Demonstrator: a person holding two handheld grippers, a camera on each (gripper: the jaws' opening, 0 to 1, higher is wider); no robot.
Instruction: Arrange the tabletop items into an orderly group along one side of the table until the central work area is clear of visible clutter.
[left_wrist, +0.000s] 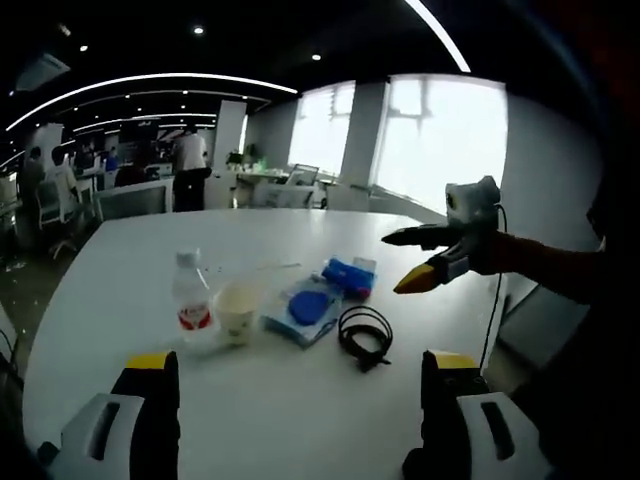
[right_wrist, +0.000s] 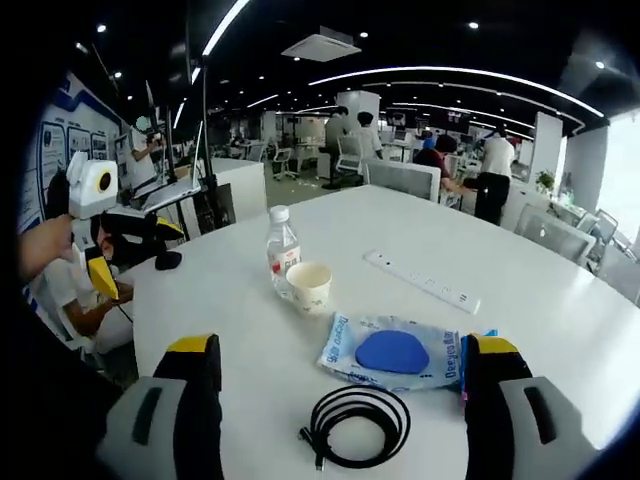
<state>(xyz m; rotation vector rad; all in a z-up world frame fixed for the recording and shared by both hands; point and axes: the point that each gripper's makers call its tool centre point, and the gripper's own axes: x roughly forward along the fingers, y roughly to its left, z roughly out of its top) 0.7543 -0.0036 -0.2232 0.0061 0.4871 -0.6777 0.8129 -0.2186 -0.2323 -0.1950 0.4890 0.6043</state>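
Left tool (left_wrist: 295, 385) spread wide, gripping nothing, low over white table (left_wrist: 120, 260). Ahead between jaws: water bottle (left_wrist: 192, 297), paper cup (left_wrist: 238, 311), blue packet (left_wrist: 306, 309), coiled black cable (left_wrist: 365, 335). Right tool (right_wrist: 340, 375) likewise gaping, empty; cable (right_wrist: 357, 425) nearest, packet (right_wrist: 392, 352) beyond, power strip (right_wrist: 421, 281) farther off.

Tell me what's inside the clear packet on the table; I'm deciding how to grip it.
Through the clear packet a round blue item shows near its middle, with blue print on the wrapper. What the item is, and anything beneath it, cannot be told.
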